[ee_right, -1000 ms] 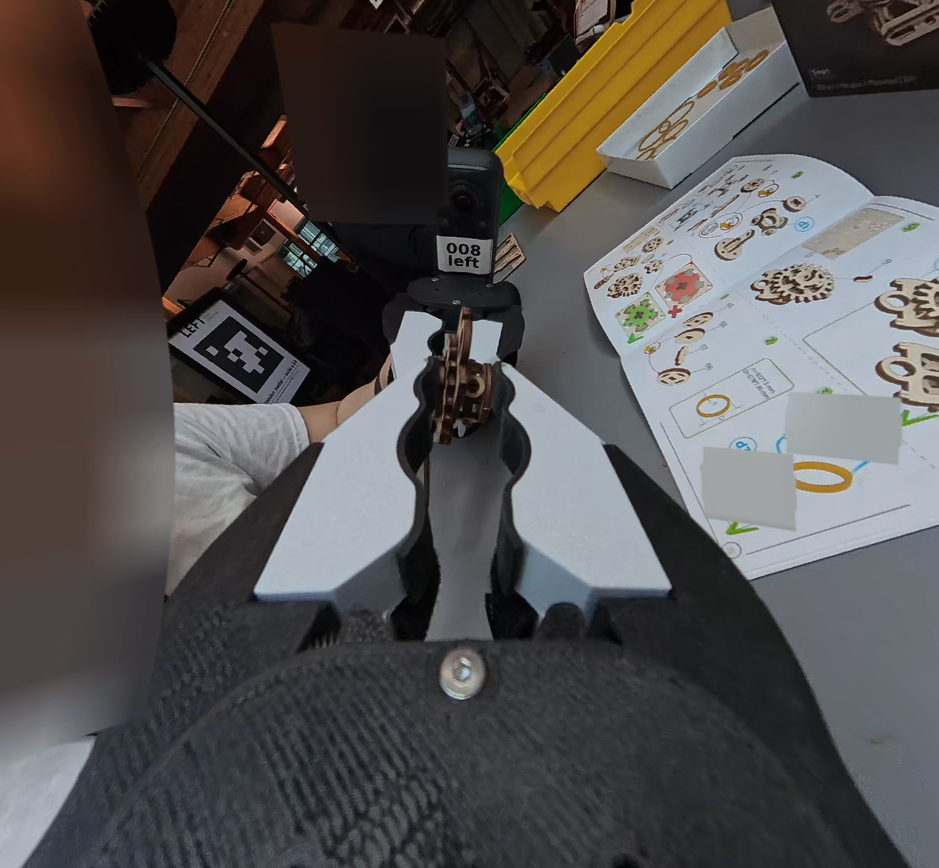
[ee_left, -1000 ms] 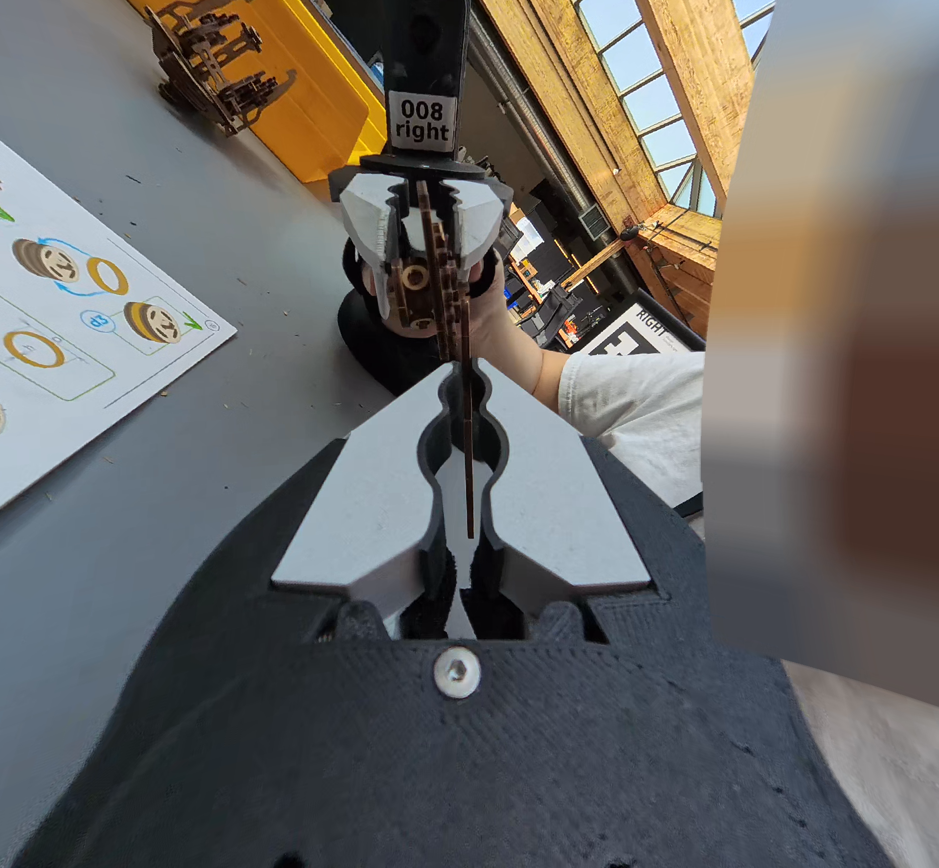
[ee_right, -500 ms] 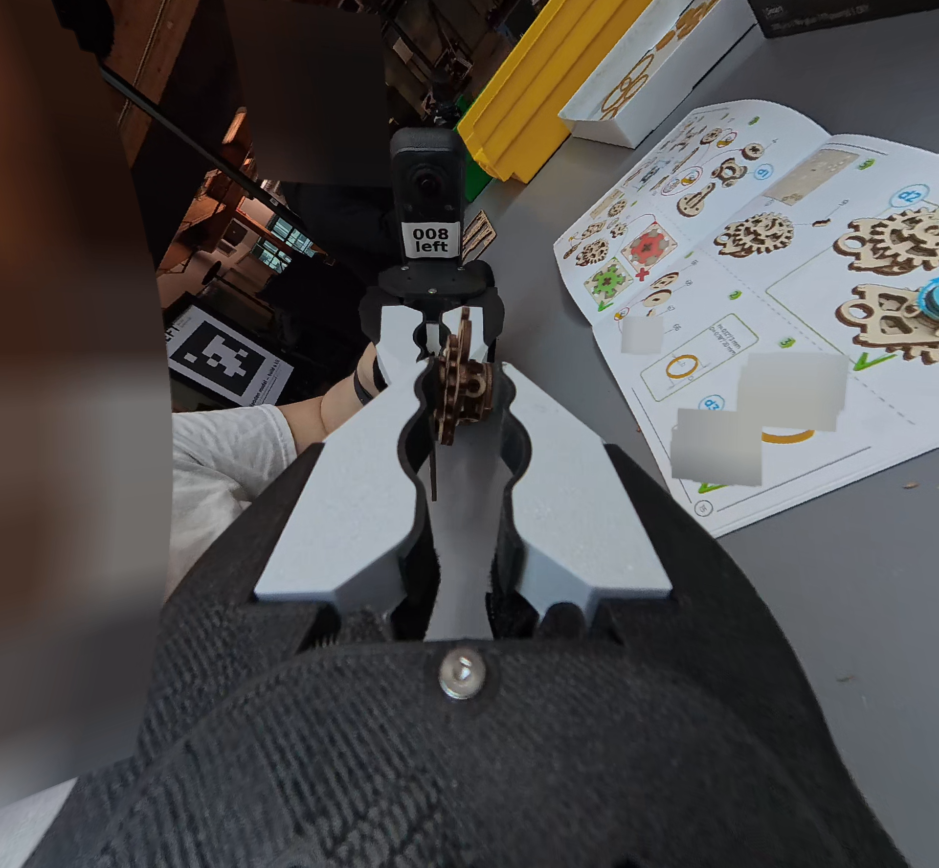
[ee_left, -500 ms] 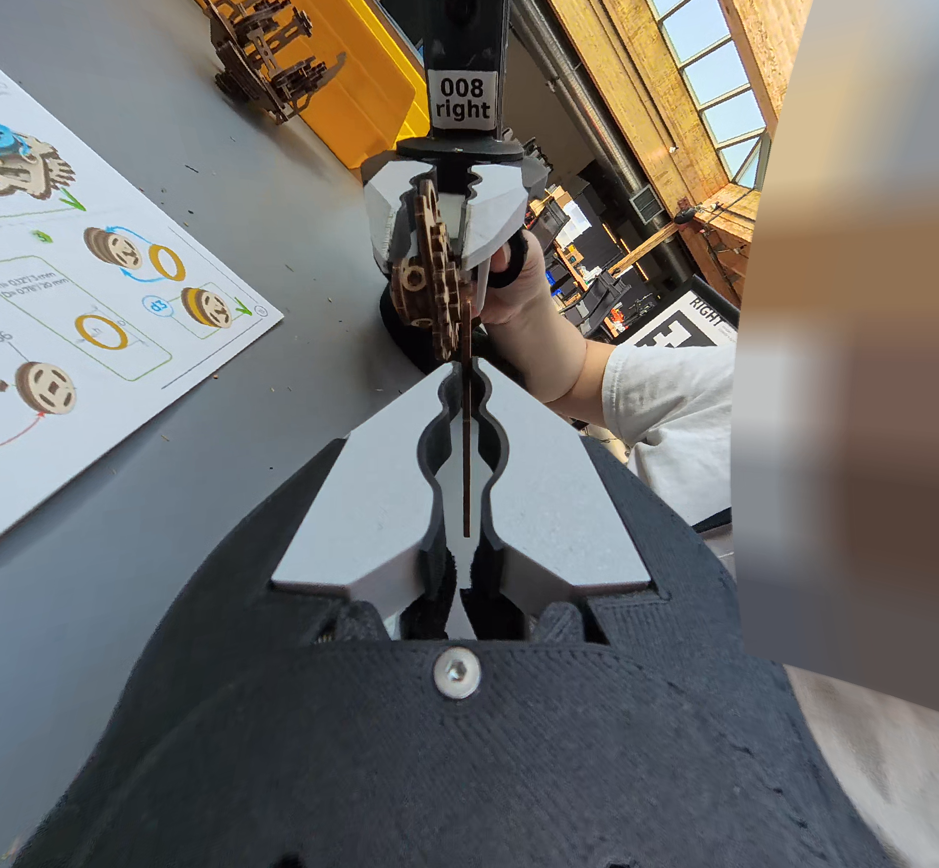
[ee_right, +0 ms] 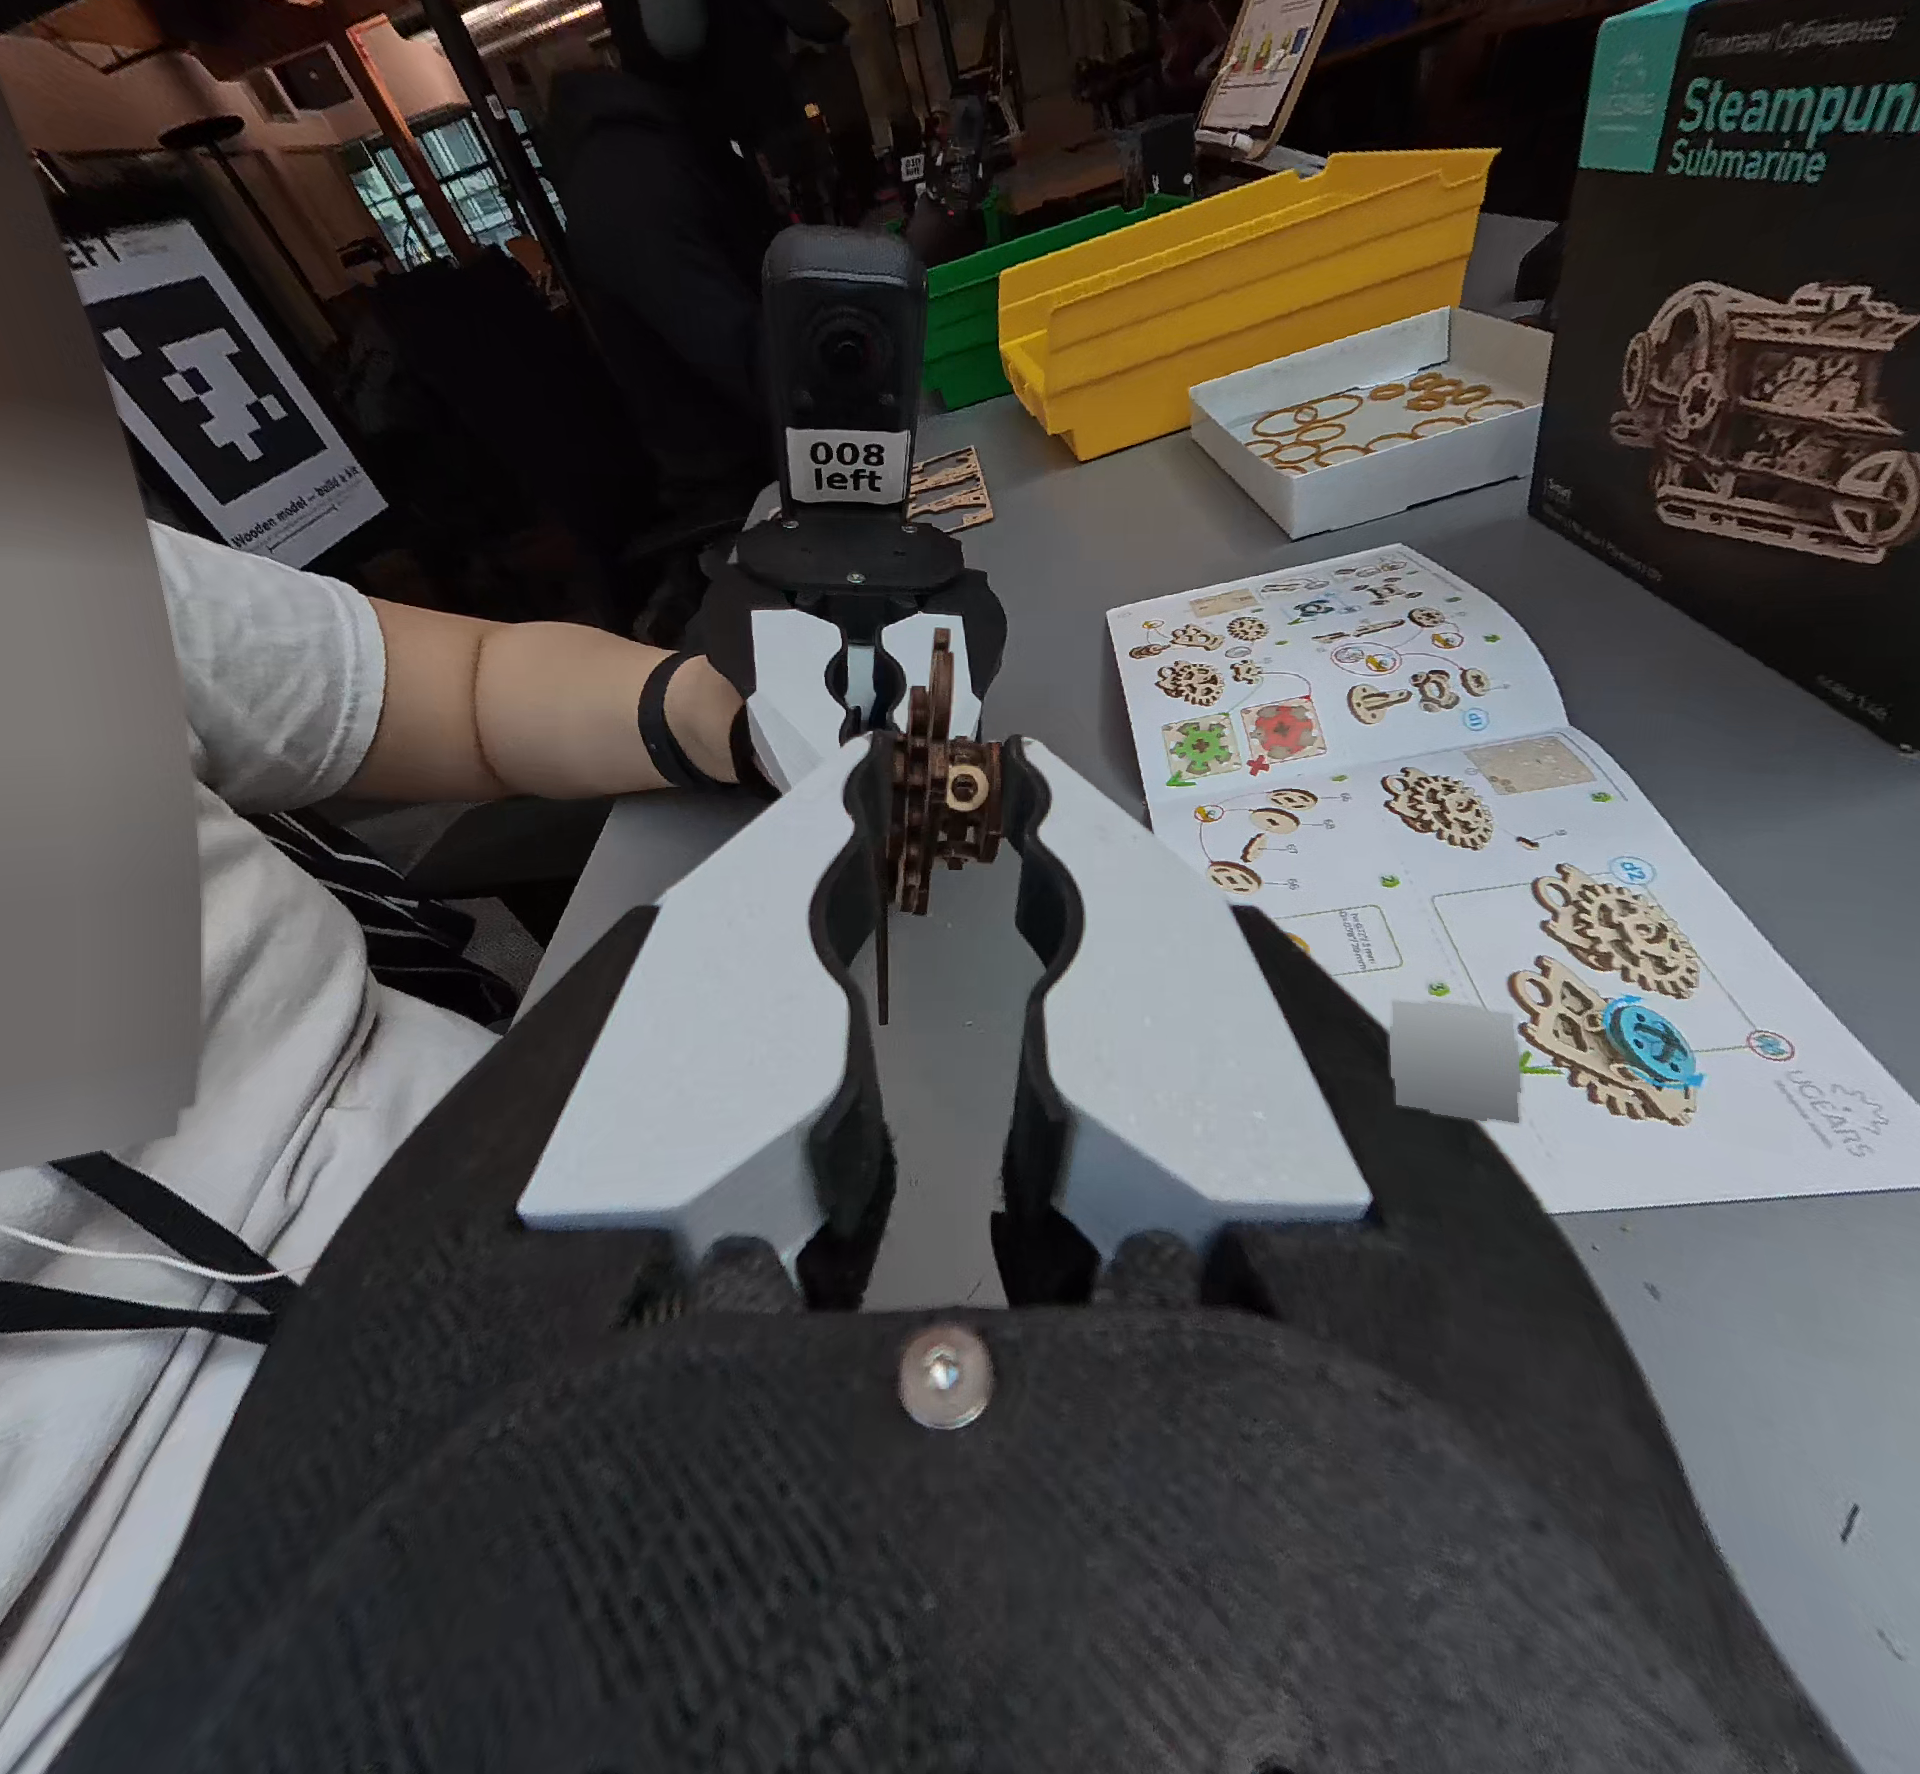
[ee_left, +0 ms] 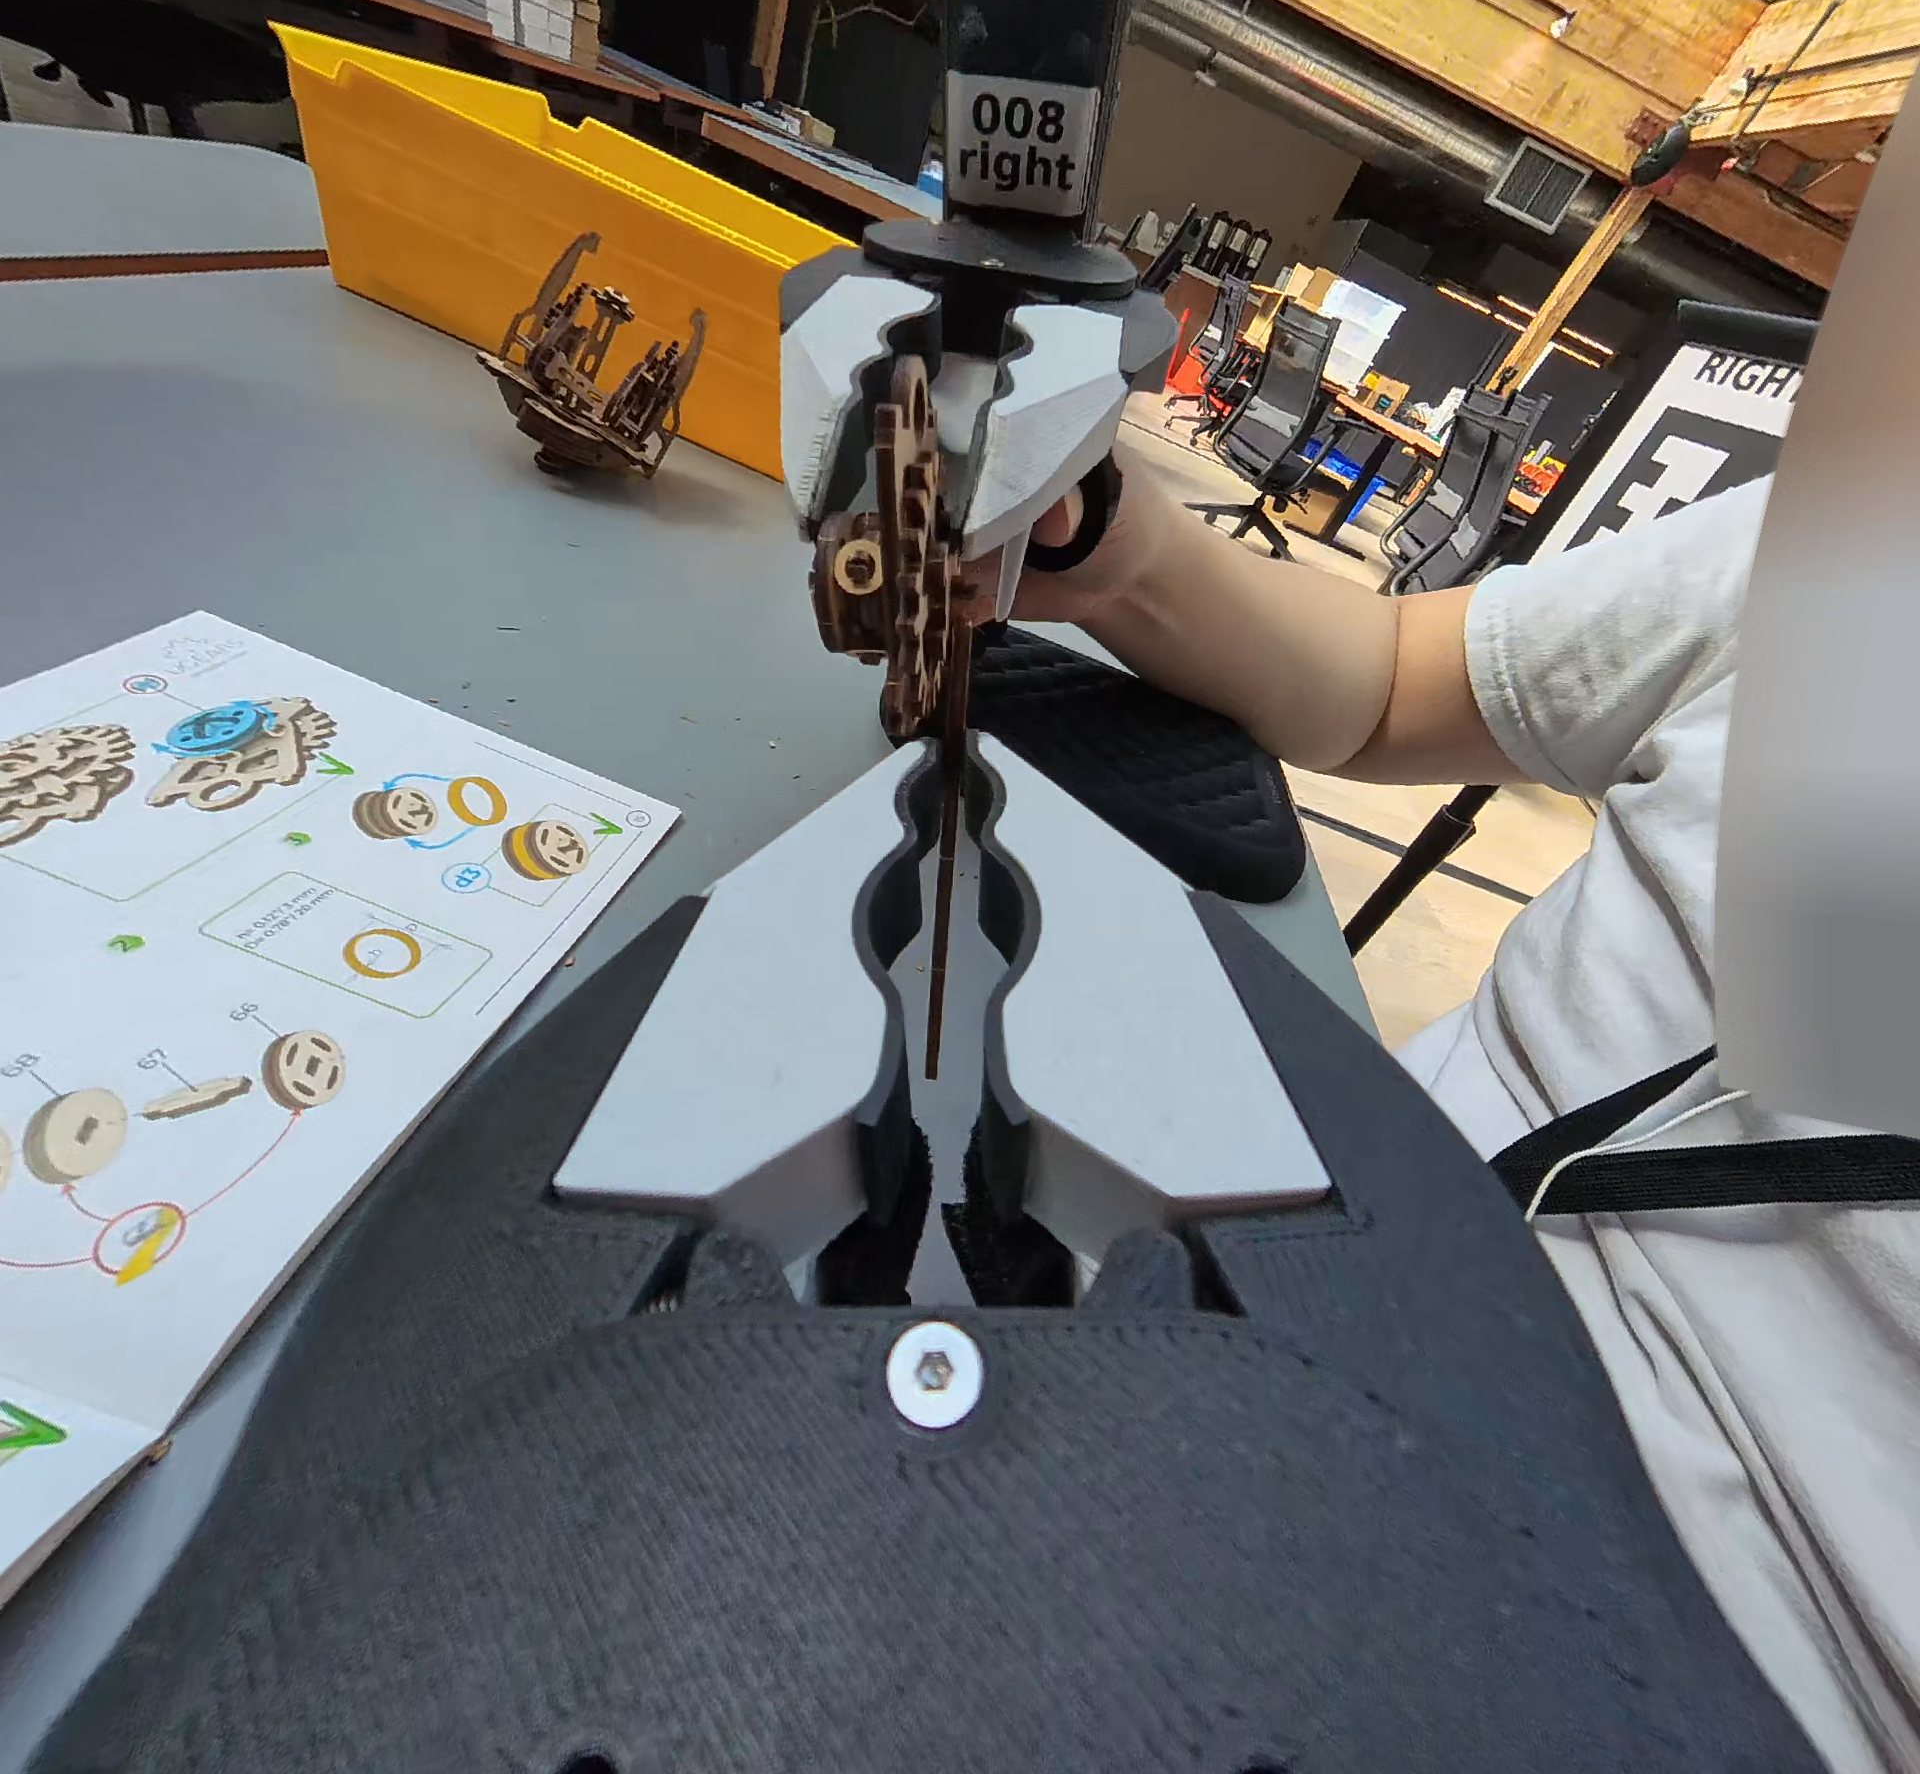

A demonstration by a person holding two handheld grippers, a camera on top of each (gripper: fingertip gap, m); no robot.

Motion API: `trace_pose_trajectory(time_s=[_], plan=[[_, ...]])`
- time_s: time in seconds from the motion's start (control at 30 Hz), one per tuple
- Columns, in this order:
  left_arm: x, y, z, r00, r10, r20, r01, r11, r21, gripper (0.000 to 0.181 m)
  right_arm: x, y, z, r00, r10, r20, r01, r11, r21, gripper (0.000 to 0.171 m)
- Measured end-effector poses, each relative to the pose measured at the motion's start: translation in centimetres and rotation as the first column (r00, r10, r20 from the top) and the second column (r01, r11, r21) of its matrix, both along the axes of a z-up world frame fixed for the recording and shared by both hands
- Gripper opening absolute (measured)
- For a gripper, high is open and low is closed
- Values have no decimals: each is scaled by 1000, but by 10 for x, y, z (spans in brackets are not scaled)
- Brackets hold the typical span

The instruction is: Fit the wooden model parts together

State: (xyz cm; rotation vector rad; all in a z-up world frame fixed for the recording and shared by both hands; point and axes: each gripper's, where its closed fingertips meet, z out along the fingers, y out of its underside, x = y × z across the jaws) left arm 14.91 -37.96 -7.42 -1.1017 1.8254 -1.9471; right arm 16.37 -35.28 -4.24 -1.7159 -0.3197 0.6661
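Observation:
My left gripper [ee_left: 945, 758] is shut on a thin flat wooden plate [ee_left: 938, 945], seen edge-on between its fingers. My right gripper [ee_right: 940, 768] faces it and is shut on a small wooden gear cluster [ee_right: 940, 815] with a pale round hub. The two parts meet tip to tip above the grey table [ee_left: 312, 498]. In the left wrist view the right gripper [ee_left: 904, 561] stands upright just beyond my fingertips, gear cluster [ee_left: 894, 581] in its jaws. In the right wrist view the left gripper [ee_right: 868, 685] is right behind the gears. I cannot tell whether the parts are joined.
An open instruction booklet [ee_left: 260, 893] lies on the table and shows in the right wrist view [ee_right: 1455, 841]. A half-built wooden model [ee_left: 587, 374] stands by a yellow bin [ee_left: 499, 197]. A white tray of wooden rings [ee_right: 1351, 477] and a black kit box [ee_right: 1745, 322] stand far right. About 4 cm separates my left fingertips from my right. The half-built wooden model [ee_left: 587, 374] is about equally far from each gripper, around 30 cm.
Both grippers have swung together from pointing up toward the ceiling to nearly level over the table. They have come closer. Both grips are unchanged.

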Motion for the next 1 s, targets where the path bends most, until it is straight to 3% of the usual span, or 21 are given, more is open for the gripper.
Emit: trace_pose_trajectory(time_s=[0.47, 0.73, 1.0], plan=[[-9, -12, -4, 993, -24, 117, 0, 980, 200, 0, -21, -5, 1, 954, -31, 297, 24, 999, 27, 20], [-16, -25, -6, 977, -58, 203, -17, 937, 349, 0, -27, -20, 2, 960, -72, 272, 69, 997, 19, 20], [-16, -29, -7, 982, -64, 180, -1, 941, 338, 0, -25, -31, -1, 962, -132, 239, 128, 991, 33, 20]])
